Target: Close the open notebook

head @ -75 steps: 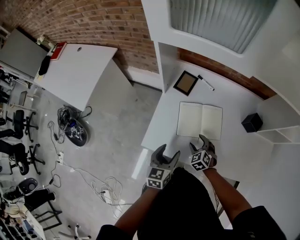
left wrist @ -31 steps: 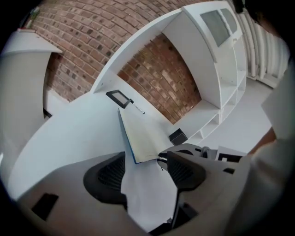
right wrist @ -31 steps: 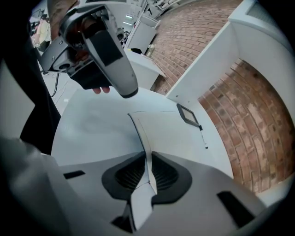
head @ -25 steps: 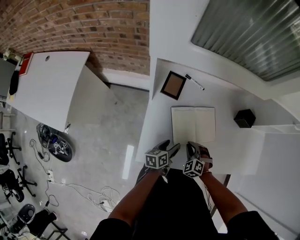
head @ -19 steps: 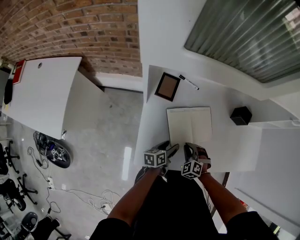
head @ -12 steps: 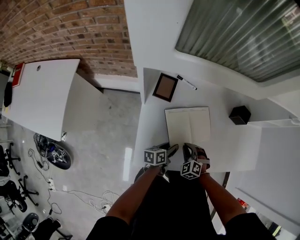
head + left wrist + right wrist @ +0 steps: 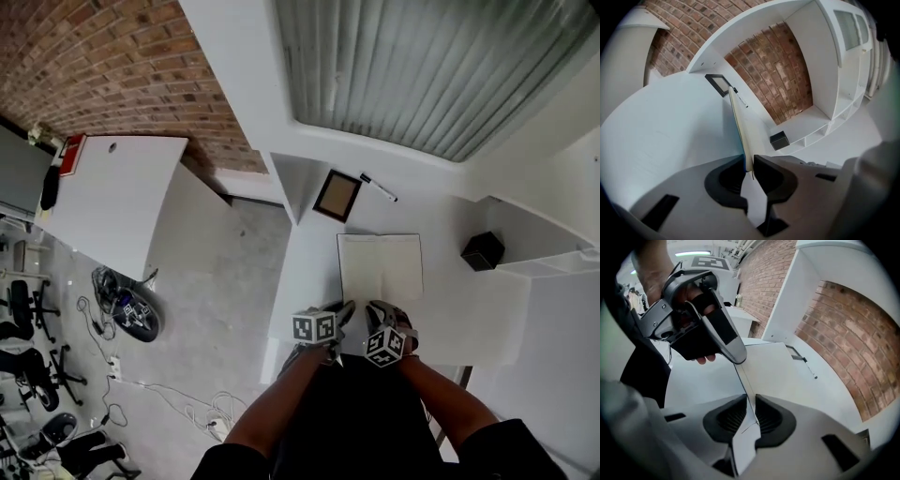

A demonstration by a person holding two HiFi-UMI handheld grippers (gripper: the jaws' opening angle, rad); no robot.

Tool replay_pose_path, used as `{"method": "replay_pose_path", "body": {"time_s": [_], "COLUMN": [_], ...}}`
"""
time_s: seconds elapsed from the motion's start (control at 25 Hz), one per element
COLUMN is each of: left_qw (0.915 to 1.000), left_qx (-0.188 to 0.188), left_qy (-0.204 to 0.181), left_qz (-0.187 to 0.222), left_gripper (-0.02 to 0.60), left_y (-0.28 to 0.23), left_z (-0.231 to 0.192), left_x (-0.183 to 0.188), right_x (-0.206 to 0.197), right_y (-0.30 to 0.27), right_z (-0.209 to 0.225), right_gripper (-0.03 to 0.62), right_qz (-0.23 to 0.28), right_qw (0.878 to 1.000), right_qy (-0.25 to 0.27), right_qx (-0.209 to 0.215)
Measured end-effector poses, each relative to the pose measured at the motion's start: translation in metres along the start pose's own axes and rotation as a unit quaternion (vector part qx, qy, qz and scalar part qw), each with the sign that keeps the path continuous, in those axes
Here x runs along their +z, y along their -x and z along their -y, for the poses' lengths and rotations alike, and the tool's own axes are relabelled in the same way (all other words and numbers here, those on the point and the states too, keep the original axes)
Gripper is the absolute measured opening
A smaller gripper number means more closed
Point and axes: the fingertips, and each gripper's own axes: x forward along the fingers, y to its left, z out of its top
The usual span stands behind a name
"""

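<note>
Closing fingers [image 7: 777,174] of left gripper [image 7: 749,161], wide apart a second ago, on notebook [image 7: 739,123] left leaf between them, seemingly lifted. Clamped on right leaf between fingers of right gripper [image 7: 750,405].

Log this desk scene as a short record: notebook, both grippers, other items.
notebook: open on the white desk
left gripper: jaws closing on the notebook's near edge
right gripper: shut on that same edge
others: picture frame, marker, black box, all apart from the notebook
task: notebook not yet closed
</note>
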Motion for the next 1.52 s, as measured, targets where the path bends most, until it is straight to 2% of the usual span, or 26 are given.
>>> {"method": "replay_pose_path", "body": {"time_s": [0.28, 0.56, 1.12, 1.36, 1.52], "left_qw": [0.9991, 0.9972, 0.9937, 0.9928, 0.9933], "left_qx": [0.040, 0.064, 0.075, 0.079, 0.068], "left_qy": [-0.005, -0.032, -0.073, -0.084, -0.088], "left_qz": [0.012, 0.021, 0.040, 0.032, 0.032], "left_gripper": [0.052, 0.049, 0.040, 0.040, 0.040], "left_y": [0.000, -0.001, -0.012, -0.023, -0.033], "left_z": [0.008, 0.023, 0.068, 0.085, 0.100], "left_x": [-0.002, 0.000, 0.002, -0.001, 0.000], "right_x": [-0.010, -0.027, -0.056, -0.075, -0.083], "right_y": [0.018, 0.032, 0.062, 0.070, 0.075], "right_z": [0.008, 0.023, 0.067, 0.080, 0.087], "right_gripper": [0.043, 0.003, 0.000, 0.000, 0.000], "right_qz": [0.030, 0.044, 0.081, 0.085, 0.093], "right_qw": [0.998, 0.991, 0.982, 0.978, 0.973], "right_qy": [-0.057, -0.122, -0.170, -0.192, -0.211], "right_qx": [0.018, 0.027, 0.003, -0.004, -0.006]}}
